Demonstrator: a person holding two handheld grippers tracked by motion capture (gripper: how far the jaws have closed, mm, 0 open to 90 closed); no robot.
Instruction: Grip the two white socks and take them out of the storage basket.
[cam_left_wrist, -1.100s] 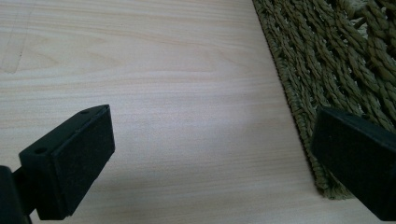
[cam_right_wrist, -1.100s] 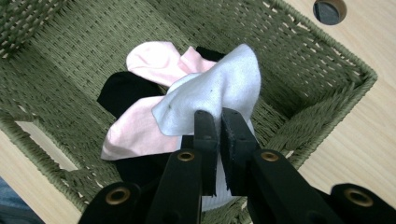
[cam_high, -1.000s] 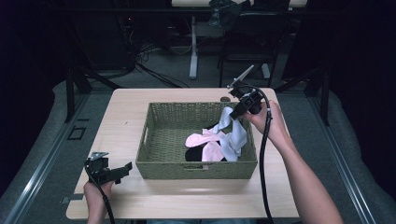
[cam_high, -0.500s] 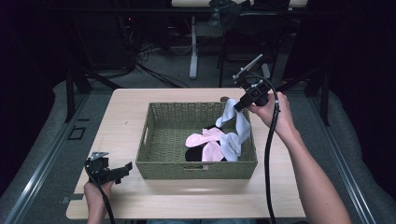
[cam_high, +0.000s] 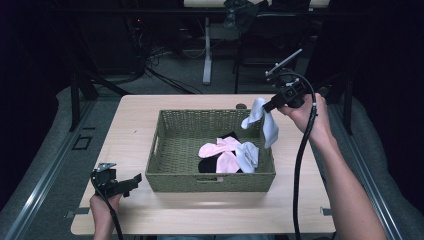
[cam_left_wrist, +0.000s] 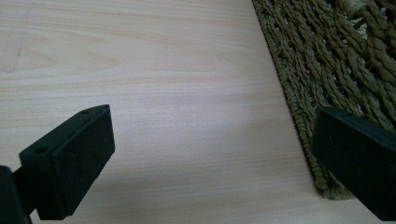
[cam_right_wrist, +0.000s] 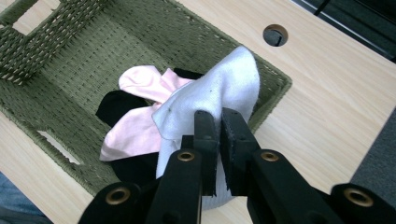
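Note:
A white sock (cam_high: 264, 123) hangs in the air over the right rim of a green woven basket (cam_high: 165, 177), with my right gripper (cam_high: 266, 106) shut on its top. In the right gripper view the black jaws pinch the white sock (cam_right_wrist: 219, 95) at my right gripper (cam_right_wrist: 218, 122). Pink socks (cam_high: 218, 154), a black sock (cam_high: 206, 165) and another white sock (cam_high: 247, 155) lie in the basket's right part. My left gripper (cam_high: 136, 179) rests low on the table at the basket's front left corner, open, nothing between its jaws (cam_left_wrist: 212, 154).
The light wooden table (cam_high: 135, 120) has bare room left of the basket and along the front. A round cable hole (cam_right_wrist: 275, 34) sits in the tabletop behind the basket. Dark floor, chair legs and cables lie beyond the far edge.
My right gripper has lifted the white sock up and rightward out of the basket pile. The left gripper has stayed where it was.

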